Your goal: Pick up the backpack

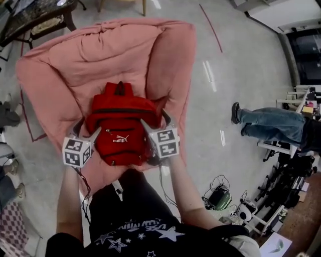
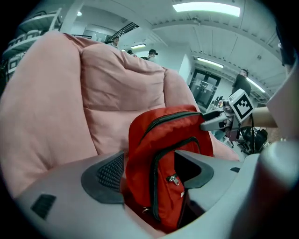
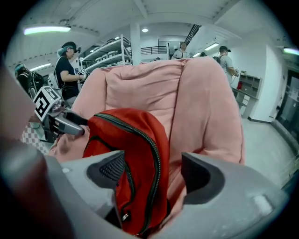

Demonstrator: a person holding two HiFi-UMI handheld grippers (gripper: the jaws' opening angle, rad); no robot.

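A red backpack (image 1: 120,125) with black zips and a white logo sits upright on a big pink beanbag chair (image 1: 125,55). My left gripper (image 1: 86,131) is at the bag's left side and my right gripper (image 1: 155,120) at its right side, both pointing down at it. In the left gripper view the backpack (image 2: 163,158) stands between the wide jaws of the left gripper (image 2: 154,172). In the right gripper view the backpack (image 3: 135,149) lies against the left pad of the right gripper (image 3: 156,175), with pink cushion showing before the right pad. Neither gripper squeezes the bag.
A person in jeans (image 1: 271,123) stands on the grey floor to the right. Racks and cabled equipment (image 1: 251,206) crowd the lower right. A dark table (image 1: 35,15) is at the top left. A red line (image 1: 210,27) runs across the floor behind the chair.
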